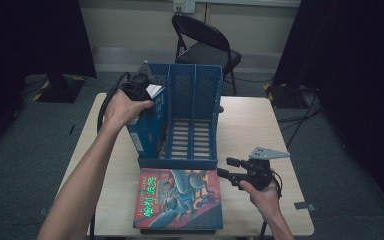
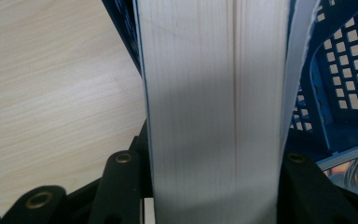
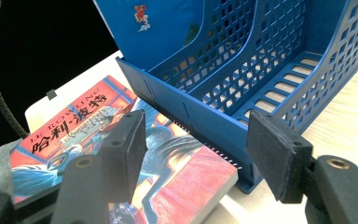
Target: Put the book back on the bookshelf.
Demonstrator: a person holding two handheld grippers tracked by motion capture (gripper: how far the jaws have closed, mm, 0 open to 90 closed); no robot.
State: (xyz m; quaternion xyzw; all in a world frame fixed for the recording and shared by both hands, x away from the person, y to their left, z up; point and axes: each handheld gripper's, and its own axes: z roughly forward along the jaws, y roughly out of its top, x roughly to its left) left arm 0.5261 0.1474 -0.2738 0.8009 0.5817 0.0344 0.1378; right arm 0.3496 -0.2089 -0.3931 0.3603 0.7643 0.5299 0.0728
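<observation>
Blue perforated file rack point(image 1: 195, 95), blue-covered book point(image 1: 145, 127) with white page edges, red-and-blue illustrated book point(image 1: 180, 199) near, pale woodgrain table point(image 1: 250, 125), black chair point(image 1: 205, 42) far

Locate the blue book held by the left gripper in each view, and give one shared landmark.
High view: blue book stands upright in the rack's left slot, left of centre.
Left gripper view: its white page edge runs up the middle.
Right gripper view: its cover shows top centre.
Shared landmark: blue file rack.
</observation>
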